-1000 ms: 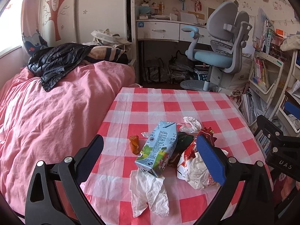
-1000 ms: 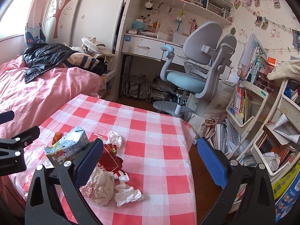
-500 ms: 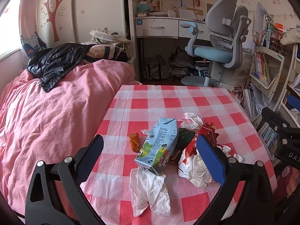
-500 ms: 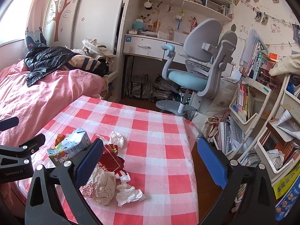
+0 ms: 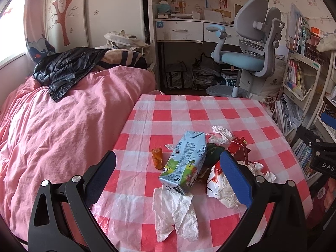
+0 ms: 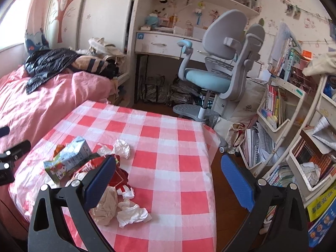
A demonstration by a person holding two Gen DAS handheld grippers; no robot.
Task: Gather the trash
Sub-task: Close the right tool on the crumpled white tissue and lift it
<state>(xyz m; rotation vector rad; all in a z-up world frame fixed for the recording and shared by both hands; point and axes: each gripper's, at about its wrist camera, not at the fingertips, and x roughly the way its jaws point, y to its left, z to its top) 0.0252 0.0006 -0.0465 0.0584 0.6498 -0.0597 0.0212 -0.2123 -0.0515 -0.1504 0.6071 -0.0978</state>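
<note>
A light-blue milk carton (image 5: 184, 159) (image 6: 68, 160) lies on its side on the red-and-white checked table (image 5: 189, 113) (image 6: 168, 138). Around it lie an orange wrapper (image 5: 158, 158), a crumpled white tissue (image 5: 174, 214), a red-and-white snack bag (image 5: 218, 178) (image 6: 117, 176) and small white paper wads (image 5: 220, 133) (image 6: 122, 148). More crumpled tissue (image 6: 132, 212) lies near the table's front. My left gripper (image 5: 168, 174) hovers open above the carton, touching nothing. My right gripper (image 6: 168, 177) is open over the table's right part, empty.
A bed with a pink cover (image 5: 63, 126) and a black jacket (image 5: 67, 69) borders the table on the left. A grey-and-blue desk chair (image 6: 218, 71) and a white desk (image 6: 163, 42) stand behind. Bookshelves (image 6: 294, 126) crowd the right side.
Both grippers have drifted slightly; the left view shifted a little so the trash sits marginally farther. No object moved and nothing was grasped.
</note>
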